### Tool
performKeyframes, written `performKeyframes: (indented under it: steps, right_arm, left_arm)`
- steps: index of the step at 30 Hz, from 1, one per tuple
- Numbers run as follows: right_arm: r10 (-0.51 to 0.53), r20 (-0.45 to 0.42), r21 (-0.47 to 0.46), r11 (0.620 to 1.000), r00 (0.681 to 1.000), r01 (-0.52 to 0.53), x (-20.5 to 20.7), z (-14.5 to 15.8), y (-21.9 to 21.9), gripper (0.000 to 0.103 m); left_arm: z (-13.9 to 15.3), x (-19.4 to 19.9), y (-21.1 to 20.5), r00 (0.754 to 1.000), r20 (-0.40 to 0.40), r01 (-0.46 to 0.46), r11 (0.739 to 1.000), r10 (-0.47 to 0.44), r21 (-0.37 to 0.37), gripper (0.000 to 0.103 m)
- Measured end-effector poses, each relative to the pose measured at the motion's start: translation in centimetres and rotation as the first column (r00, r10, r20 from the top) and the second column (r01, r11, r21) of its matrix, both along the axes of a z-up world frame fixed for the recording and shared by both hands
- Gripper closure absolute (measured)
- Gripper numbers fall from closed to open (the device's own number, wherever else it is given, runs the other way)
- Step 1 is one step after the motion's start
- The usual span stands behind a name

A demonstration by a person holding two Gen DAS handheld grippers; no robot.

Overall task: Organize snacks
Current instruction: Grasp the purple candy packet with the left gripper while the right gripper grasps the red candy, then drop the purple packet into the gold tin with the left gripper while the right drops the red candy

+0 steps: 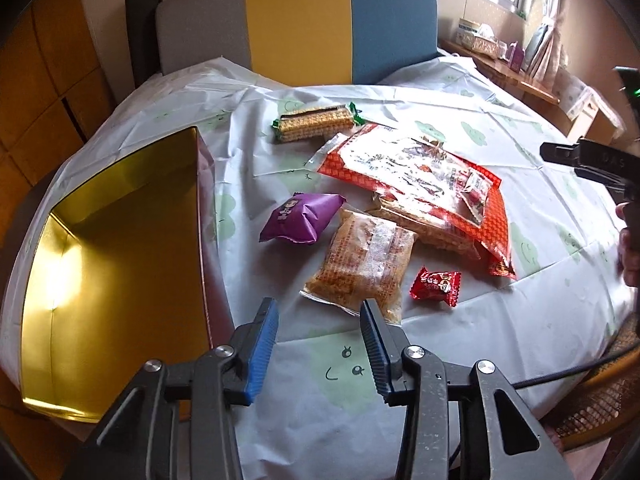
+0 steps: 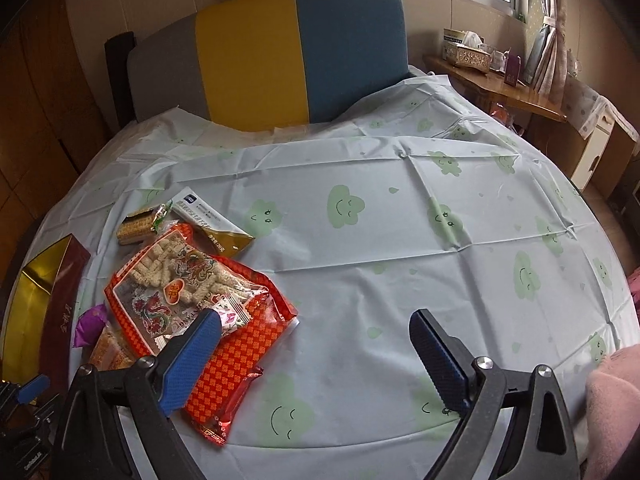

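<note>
Snacks (image 1: 400,208) sit in a loose pile on the sheet (image 2: 360,220), just right of the gold box (image 1: 112,280). Some of it's hard to see properly: the big red bag (image 1: 424,184) lies on top of a clear pack, so only that pack's edge pokes out, and another one, the rice cracker pack (image 1: 360,264), is tucked partly under that. In the right wrist view a white-and-gold pouch (image 2: 208,224) shows behind the red bag, half covered, and the purple packet (image 2: 90,326) is mostly hidden there. The box is cut off at the frame edge in both views, and print on the wrappers is too small to read.

Surface looks like a bed rather than a worktop, covered with a pale blue plastic sheet with green smiley clouds, creased all over. Behind it is a grey, yellow and blue headboard (image 1: 296,28). There's a window with curtains and a wooden shelf (image 2: 496,88) with boxes on the right.

Left gripper (image 1: 320,344) fingers stand partly apart with nothing between them, right at the near edge of the cracker pack, not touching it as far as I can tell. Right gripper (image 2: 316,360) fingers are spread wide and empty, the left one over the corner of the red bag. The little red candy (image 1: 436,286) and the wafer pack (image 1: 316,122) lie on their own.
</note>
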State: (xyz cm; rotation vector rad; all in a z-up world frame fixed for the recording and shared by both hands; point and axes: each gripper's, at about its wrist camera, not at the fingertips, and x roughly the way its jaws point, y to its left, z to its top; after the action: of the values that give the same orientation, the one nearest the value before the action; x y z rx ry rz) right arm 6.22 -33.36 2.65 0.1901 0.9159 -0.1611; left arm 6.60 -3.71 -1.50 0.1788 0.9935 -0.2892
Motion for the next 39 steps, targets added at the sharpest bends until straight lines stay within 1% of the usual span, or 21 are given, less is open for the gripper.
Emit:
performKeyframes:
  steps: [4, 6, 9, 11, 14, 19, 20, 22, 23, 26, 28, 29, 31, 32, 33, 34, 35, 36, 37, 38, 39]
  right_arm:
    - [-0.007, -0.005, 0.017, 1.000, 1.000, 0.007, 0.0, 0.1, -0.3, 0.006]
    - [-0.010, -0.002, 0.020, 1.000, 1.000, 0.010, -0.1, 0.2, -0.4, 0.006]
    - [-0.006, 0.001, 0.024, 1.000, 1.000, 0.006, 0.0, 0.2, -0.4, 0.006]
    - [-0.005, 0.004, 0.019, 1.000, 1.000, 0.005, 0.0, 0.3, -0.3, 0.006]
    - [-0.006, 0.005, 0.013, 1.000, 1.000, 0.006, 0.0, 0.4, -0.3, 0.006]
    - [-0.009, 0.001, 0.022, 1.000, 1.000, 0.009, 0.1, 0.3, -0.5, 0.006]
    - [-0.009, 0.002, 0.023, 1.000, 1.000, 0.009, 0.1, 0.3, -0.5, 0.006]
    - [-0.008, 0.003, 0.021, 1.000, 1.000, 0.007, 0.1, 0.3, -0.5, 0.006]
    - [-0.007, 0.002, 0.022, 1.000, 1.000, 0.007, 0.1, 0.3, -0.5, 0.006]
    - [-0.007, 0.006, 0.014, 1.000, 1.000, 0.007, 0.2, 0.4, -0.5, 0.006]
    - [-0.010, 0.013, 0.009, 1.000, 1.000, 0.010, 0.2, 0.4, -0.6, 0.012]
    - [-0.009, 0.015, 0.010, 1.000, 1.000, 0.009, 0.2, 0.5, -0.6, 0.013]
    - [0.000, 0.018, 0.024, 1.000, 1.000, -0.001, 0.2, 0.5, -0.5, 0.014]
    - [0.016, 0.025, 0.041, 0.999, 1.000, -0.017, 0.2, 0.6, -0.4, 0.016]
    - [0.046, 0.042, 0.074, 0.996, 0.998, -0.049, 0.1, 0.8, -0.2, 0.022]
    - [0.090, 0.069, 0.113, 0.989, 0.994, -0.097, 0.0, 1.1, 0.2, 0.025]
    - [0.141, 0.092, 0.142, 0.978, 0.986, -0.153, -0.2, 1.4, 0.9, 0.026]
    - [0.198, 0.107, 0.159, 0.964, 0.974, -0.214, -0.3, 1.6, 1.8, 0.026]
    - [0.267, 0.110, 0.176, 0.943, 0.957, -0.283, -0.3, 1.6, 2.9, 0.033]
    - [0.337, 0.104, 0.186, 0.918, 0.936, -0.351, -0.4, 1.5, 4.2, 0.037]
    - [0.404, 0.091, 0.178, 0.893, 0.910, -0.414, -0.6, 1.2, 5.7, 0.042]
  left_arm:
    - [0.5, 2.3, 0.2, 1.000, -0.013, -0.024, 1.000, 0.024, 0.000, 0.060]
    - [0.7, 3.7, 0.0, 1.000, -0.011, -0.017, 0.999, 0.018, 0.032, 0.060]
    - [0.5, 5.8, -1.1, 0.999, -0.007, 0.053, 0.993, -0.053, 0.102, 0.060]
    - [0.1, 7.1, -1.7, 0.994, -0.032, 0.107, 0.986, -0.104, 0.130, 0.060]
    - [-0.8, 8.5, -2.4, 0.985, -0.072, 0.164, 0.973, -0.154, 0.163, 0.060]
    - [-2.4, 10.3, -3.0, 0.973, -0.134, 0.210, 0.961, -0.187, 0.182, 0.059]
    - [-2.7, 10.5, -3.1, 0.971, -0.140, 0.216, 0.958, -0.192, 0.186, 0.057]
    - [-3.3, 10.7, -3.2, 0.969, -0.148, 0.223, 0.955, -0.195, 0.198, 0.059]
    - [-3.6, 10.8, -3.2, 0.972, -0.142, 0.215, 0.954, -0.188, 0.207, 0.063]
    - [-3.4, 10.9, -3.0, 0.978, -0.109, 0.195, 0.962, -0.177, 0.192, 0.065]
    - [-2.8, 10.3, -2.7, 0.985, -0.070, 0.170, 0.968, -0.160, 0.186, 0.066]
    - [-2.3, 10.1, -2.4, 0.987, -0.054, 0.156, 0.972, -0.149, 0.174, 0.066]
    - [-0.7, 9.3, -1.5, 0.992, -0.019, 0.125, 0.984, -0.123, 0.124, 0.066]
    - [-0.1, 8.9, -1.0, 0.993, -0.004, 0.114, 0.988, -0.114, 0.101, 0.065]
    - [0.5, 8.5, -0.5, 0.995, 0.009, 0.103, 0.991, -0.104, 0.082, 0.065]
    - [1.1, 8.2, 0.1, 0.996, 0.020, 0.089, 0.994, -0.091, 0.066, 0.065]
    - [1.7, 7.9, 0.7, 0.997, 0.028, 0.072, 0.996, -0.074, 0.050, 0.065]
    - [2.2, 7.6, 1.5, 0.998, 0.031, 0.054, 0.998, -0.055, 0.027, 0.065]
    - [2.6, 7.4, 2.3, 0.999, 0.032, 0.037, 0.999, -0.037, 0.004, 0.065]
    - [3.2, 7.2, 3.3, 0.999, 0.036, 0.015, 1.000, -0.014, -0.018, 0.065]
    - [3.5, 6.9, 4.1, 0.999, 0.041, -0.002, 1.000, 0.004, -0.030, 0.065]
